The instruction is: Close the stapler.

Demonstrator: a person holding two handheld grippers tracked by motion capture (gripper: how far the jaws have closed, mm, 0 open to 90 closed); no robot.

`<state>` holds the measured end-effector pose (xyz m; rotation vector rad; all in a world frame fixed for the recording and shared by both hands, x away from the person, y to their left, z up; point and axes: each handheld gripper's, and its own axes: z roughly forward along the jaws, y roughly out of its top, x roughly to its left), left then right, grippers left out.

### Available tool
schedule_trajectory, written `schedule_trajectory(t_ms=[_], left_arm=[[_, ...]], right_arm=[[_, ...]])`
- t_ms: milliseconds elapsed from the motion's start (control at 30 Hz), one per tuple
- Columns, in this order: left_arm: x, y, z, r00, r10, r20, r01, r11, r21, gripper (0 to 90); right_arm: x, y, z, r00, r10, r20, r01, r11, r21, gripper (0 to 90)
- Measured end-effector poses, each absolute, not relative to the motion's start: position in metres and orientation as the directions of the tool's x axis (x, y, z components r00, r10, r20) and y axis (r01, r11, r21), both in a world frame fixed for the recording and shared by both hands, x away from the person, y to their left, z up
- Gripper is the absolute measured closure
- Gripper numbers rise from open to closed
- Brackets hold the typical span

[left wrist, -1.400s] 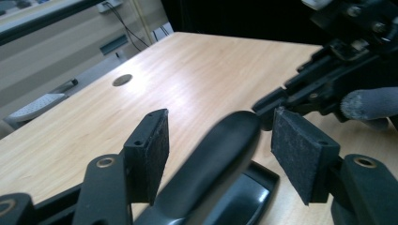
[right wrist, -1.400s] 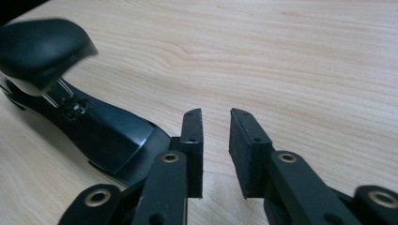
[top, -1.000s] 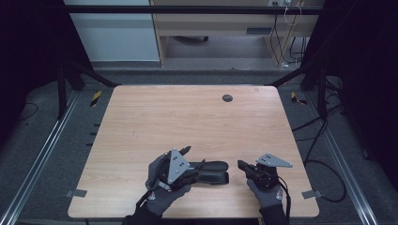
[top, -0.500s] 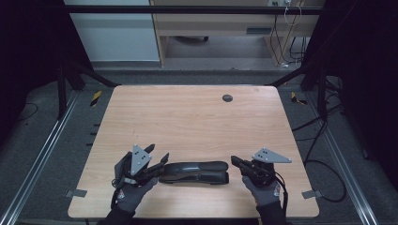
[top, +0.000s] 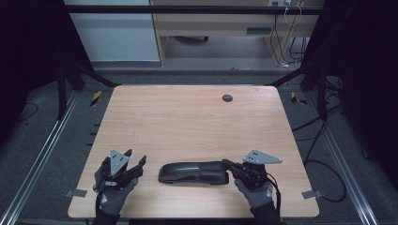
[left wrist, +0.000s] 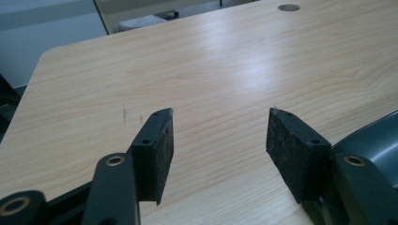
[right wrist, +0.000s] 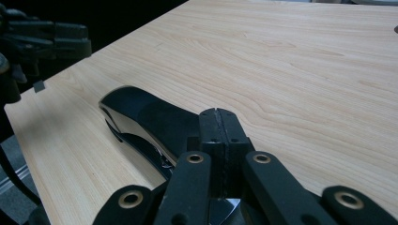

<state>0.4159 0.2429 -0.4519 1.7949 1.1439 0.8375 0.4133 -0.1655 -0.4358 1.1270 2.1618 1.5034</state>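
- Wooden table: broad bare top, small dark round insert near the far edge; work kept at the near edge, probably for easy reach of both hands.
- Dark stapler: flat on the table near the front edge, lengthwise left to right, between the two hands; long side toward the person, likely so each end can be reached.
- Right gripper: jaws pressed together with no gap in the right gripper view, tips at the stapler's right end; touching or just above, cannot tell; nothing seen clamped between the pads.
- Left gripper: jaws spread wide, holding nothing, just left of the stapler and apart from it; stapler edge beside the right-hand pad in the left gripper view; seemingly parked ready.
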Motion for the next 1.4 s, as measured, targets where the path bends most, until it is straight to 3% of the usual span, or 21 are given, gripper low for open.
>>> schedule_trajectory(t_ms=[1067,1400], left_arm=[[0.418,0.252,-0.461,0.322,0.940,0.116,0.399,-0.246,0.883,41.6],[0.420,0.257,-0.462,0.314,0.944,0.103,0.407,-0.232,0.883,41.5]], right_arm=[[0.409,-0.161,-0.457,-0.608,0.778,0.157,0.471,0.194,0.861,90.0],[0.407,-0.162,-0.444,-0.640,0.754,0.151,0.405,0.164,0.900,90.0]])
